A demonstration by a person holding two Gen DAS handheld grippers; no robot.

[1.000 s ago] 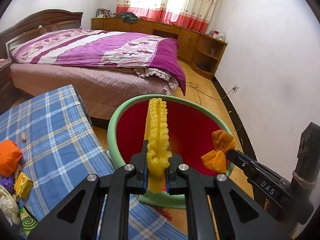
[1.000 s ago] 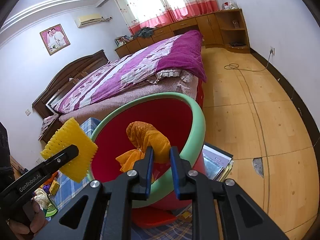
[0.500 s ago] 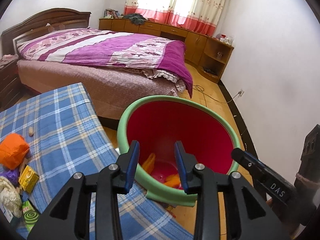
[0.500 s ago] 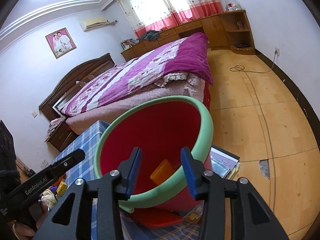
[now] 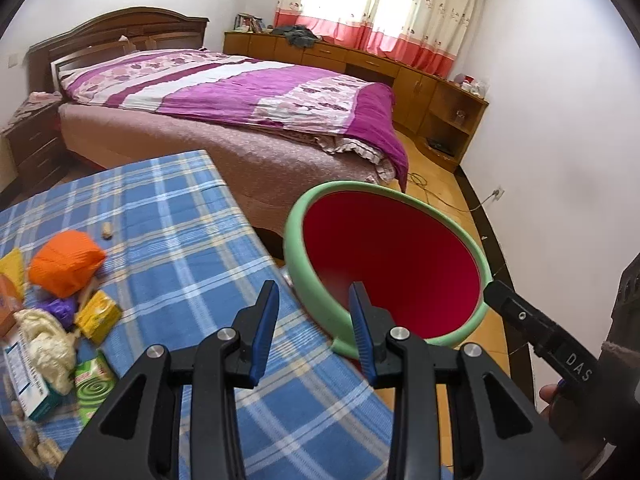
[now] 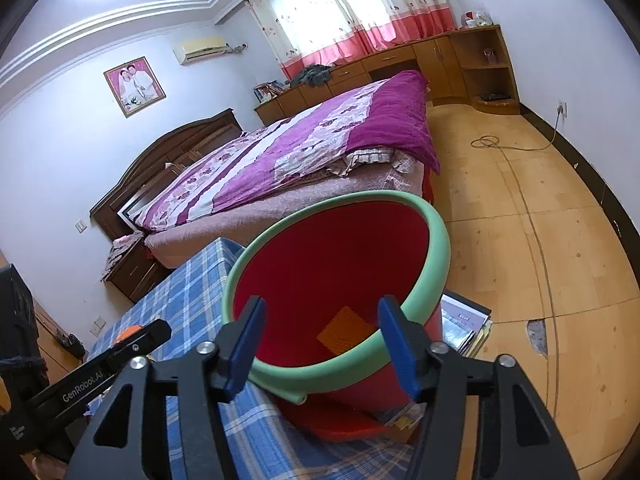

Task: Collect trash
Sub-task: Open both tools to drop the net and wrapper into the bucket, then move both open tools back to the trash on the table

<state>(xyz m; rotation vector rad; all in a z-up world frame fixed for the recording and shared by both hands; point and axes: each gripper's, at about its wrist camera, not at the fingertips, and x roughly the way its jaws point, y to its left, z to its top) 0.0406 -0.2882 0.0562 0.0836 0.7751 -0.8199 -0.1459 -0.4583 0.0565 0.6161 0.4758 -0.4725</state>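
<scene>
- Since a second ago: the yellow foam strip has left the left gripper (image 5: 314, 324) and the orange wrapper has left the right gripper (image 6: 320, 344); both now sit empty near the bin (image 5: 308, 240).
- One orange-yellow piece (image 6: 344, 330) shows at the bottom of the bin, right wrist view. The other dropped piece can't be made out.
- Remaining trash: a heap on the blue checked counter (image 5: 180, 240), left of the bin. Orange crumpled wrapper (image 5: 64, 264), small yellow box (image 5: 98, 316), purple scrap (image 5: 60, 308), pale wadded plastic (image 5: 44, 344), green coil box (image 5: 94, 384), white carton (image 5: 24, 376).
- Handling, judged: all light. Wrappers and plastic are soft and will crush; pinch through the bulk, not a loose edge. Boxes are stiffer but thin-walled; take them across the narrow faces, gently. Glossy film may slip.
- Left fingers (image 5: 264, 320): parted, nothing between them, over the counter's edge beside the bin rim, pointing downward.
- Right fingers (image 6: 394, 336): opening wider, nothing between them, aimed down at the bin mouth.
- A hand (image 5: 560, 396) grips the right tool's handle at the picture's lower right.
</scene>
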